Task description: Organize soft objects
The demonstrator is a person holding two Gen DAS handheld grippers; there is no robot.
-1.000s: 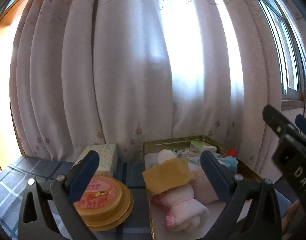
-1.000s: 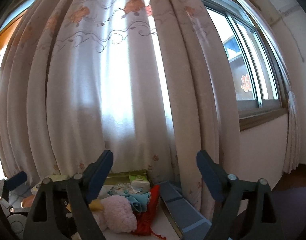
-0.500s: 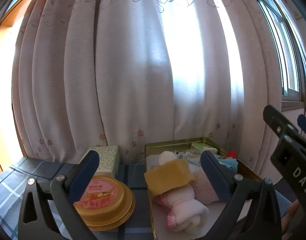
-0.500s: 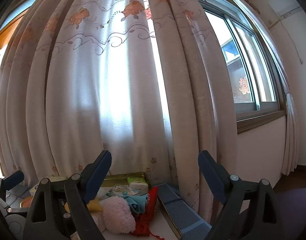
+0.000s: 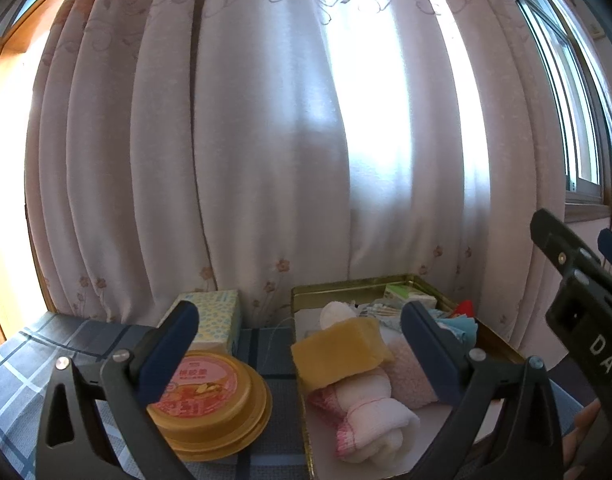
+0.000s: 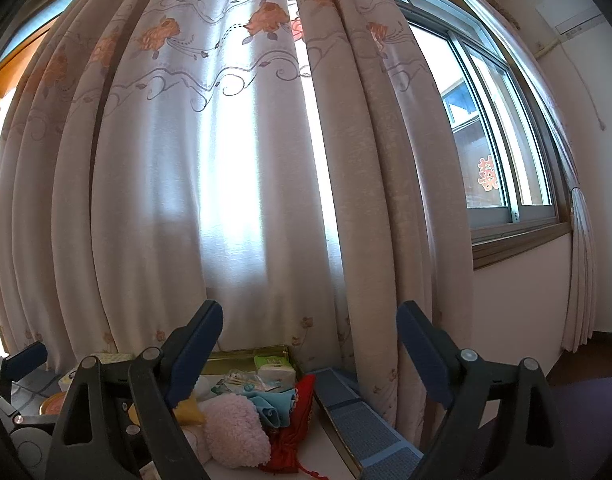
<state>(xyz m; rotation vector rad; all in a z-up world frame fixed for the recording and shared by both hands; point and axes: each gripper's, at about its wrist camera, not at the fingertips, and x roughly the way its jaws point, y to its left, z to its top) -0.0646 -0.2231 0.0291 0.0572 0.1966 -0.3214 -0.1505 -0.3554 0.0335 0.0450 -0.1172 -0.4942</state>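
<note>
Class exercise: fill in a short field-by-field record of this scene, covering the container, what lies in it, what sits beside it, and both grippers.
Container: gold metal tin tray on a blue checked tablecloth
In tray: yellow sponge block, rolled white-and-pink towel, fluffy pink cloth, red fabric pouch
Beside tray: round orange-lidded tub, dotted tissue box
Left gripper: open, empty
Right gripper: open, empty

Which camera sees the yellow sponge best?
The left wrist view: the yellow sponge lies in full sight atop rolled towels in the tin. The right wrist view shows only a corner of it behind that gripper's finger.
</note>
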